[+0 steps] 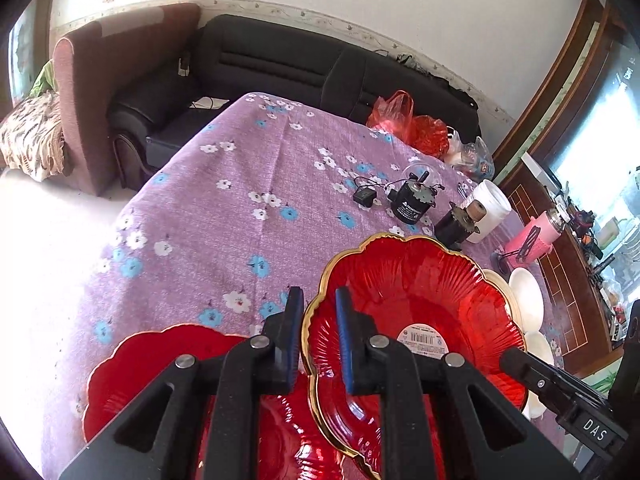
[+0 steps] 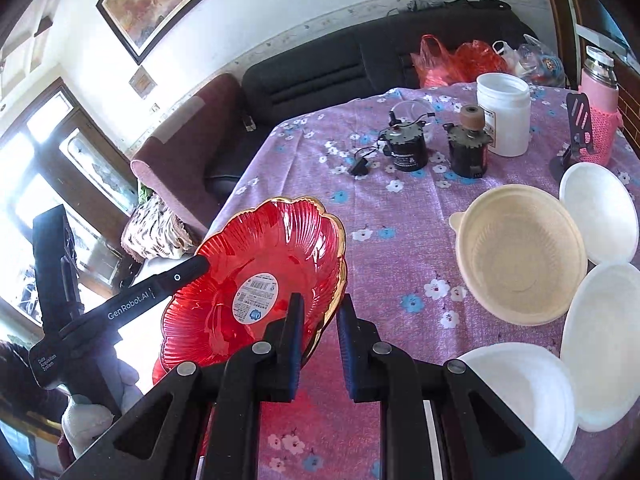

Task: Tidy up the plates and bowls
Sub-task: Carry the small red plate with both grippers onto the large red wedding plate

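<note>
A red glass plate (image 1: 424, 304) with a gold scalloped rim and a barcode sticker is held tilted above the table. My left gripper (image 1: 318, 340) has its jaws on either side of the plate's rim. My right gripper (image 2: 320, 340) grips the opposite rim of the same plate (image 2: 260, 276). Below it, a second red scalloped plate (image 1: 136, 364) lies on the purple floral tablecloth (image 1: 224, 208). A beige bowl (image 2: 520, 256) and white bowls (image 2: 600, 212) sit at the right of the right wrist view.
Two small black motors (image 2: 404, 148), a white jar (image 2: 504, 112), a pink bottle (image 2: 600, 96) and red plastic bags (image 2: 452, 60) stand at the table's far side. A black sofa (image 1: 280, 64) lies beyond the table.
</note>
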`<state>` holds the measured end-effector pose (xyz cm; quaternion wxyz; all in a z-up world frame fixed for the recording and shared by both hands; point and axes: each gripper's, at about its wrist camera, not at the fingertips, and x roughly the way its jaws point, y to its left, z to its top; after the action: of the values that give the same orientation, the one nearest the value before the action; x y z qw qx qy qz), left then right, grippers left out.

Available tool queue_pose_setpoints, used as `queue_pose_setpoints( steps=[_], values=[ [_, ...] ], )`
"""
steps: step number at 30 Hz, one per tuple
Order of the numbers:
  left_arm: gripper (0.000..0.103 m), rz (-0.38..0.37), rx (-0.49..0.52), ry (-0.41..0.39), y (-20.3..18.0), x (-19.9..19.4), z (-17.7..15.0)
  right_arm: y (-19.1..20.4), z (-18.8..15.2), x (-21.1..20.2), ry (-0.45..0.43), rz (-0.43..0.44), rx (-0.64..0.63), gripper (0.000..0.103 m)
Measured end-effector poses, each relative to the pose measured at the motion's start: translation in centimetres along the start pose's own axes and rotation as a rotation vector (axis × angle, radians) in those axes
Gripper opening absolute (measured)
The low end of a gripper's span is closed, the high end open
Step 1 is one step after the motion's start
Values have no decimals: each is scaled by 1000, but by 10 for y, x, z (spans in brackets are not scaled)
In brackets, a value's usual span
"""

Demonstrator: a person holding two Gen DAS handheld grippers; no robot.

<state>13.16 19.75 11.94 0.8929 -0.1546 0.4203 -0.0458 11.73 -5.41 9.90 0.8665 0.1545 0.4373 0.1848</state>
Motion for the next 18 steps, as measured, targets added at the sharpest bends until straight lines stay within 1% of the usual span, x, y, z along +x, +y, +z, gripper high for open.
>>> queue_pose_setpoints(
  steps=[10,18],
  values=[
    [15,12,-20,-55,23,-38,-18,28,-17,-7,10,25,-34,19],
    [15,38,-84,-67,62,-54,-38,55,-33,8,50,56,-69,19]
  ],
)
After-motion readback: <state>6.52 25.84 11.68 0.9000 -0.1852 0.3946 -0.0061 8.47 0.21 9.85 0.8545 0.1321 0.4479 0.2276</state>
